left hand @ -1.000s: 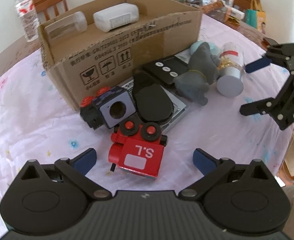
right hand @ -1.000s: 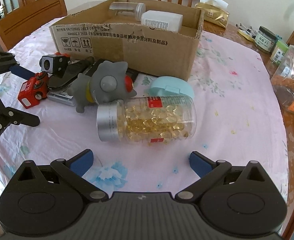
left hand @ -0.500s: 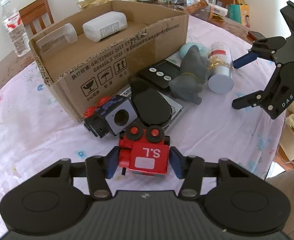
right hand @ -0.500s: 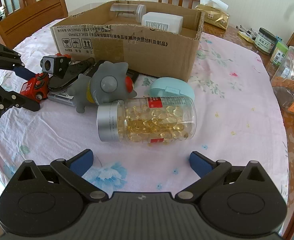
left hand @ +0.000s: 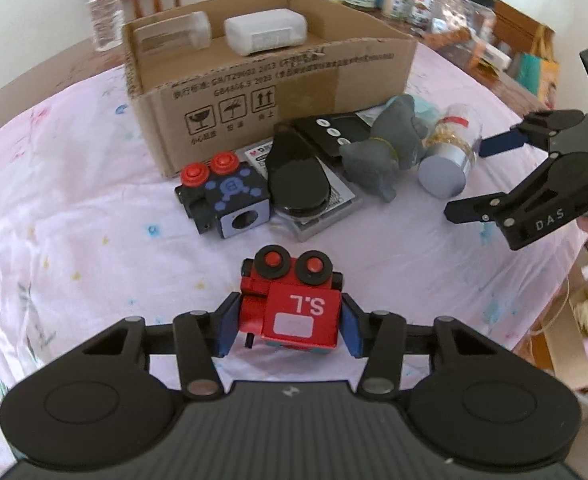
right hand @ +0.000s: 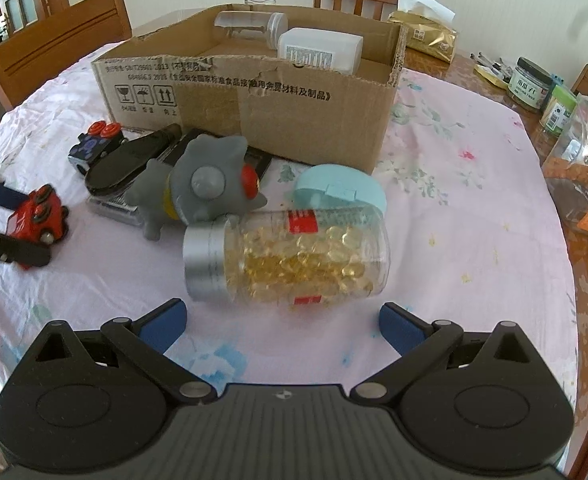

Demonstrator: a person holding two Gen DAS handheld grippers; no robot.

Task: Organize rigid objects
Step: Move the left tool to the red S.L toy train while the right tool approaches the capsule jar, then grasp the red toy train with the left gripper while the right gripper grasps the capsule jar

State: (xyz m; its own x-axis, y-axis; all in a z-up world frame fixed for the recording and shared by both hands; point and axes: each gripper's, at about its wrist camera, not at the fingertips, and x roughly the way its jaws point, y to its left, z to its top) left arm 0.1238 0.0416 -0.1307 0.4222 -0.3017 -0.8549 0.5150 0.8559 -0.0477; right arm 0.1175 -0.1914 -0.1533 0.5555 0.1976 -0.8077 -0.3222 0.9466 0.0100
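while the left gripper [left hand: 290, 322] pinches the red toy train [left hand: 292, 306], the cardboard box [left hand: 270, 92] waits straight ahead of it.

the train sits between the blue pads, its short width across them and its wheels pointing toward the box, so the way to the box is forward and up over the near wall. compared with one second ago, the jaws were wide then and the train lay beside the black toy cube [left hand: 226, 200] close to the box; now they are pressed on its two sides and it is farther from the box and clear of the cube. the right gripper [right hand: 282, 322] has its jaws spread and holds nothing, near the pill bottle [right hand: 290, 256], which lies on its side in front of the box, its long axis across the jaws.
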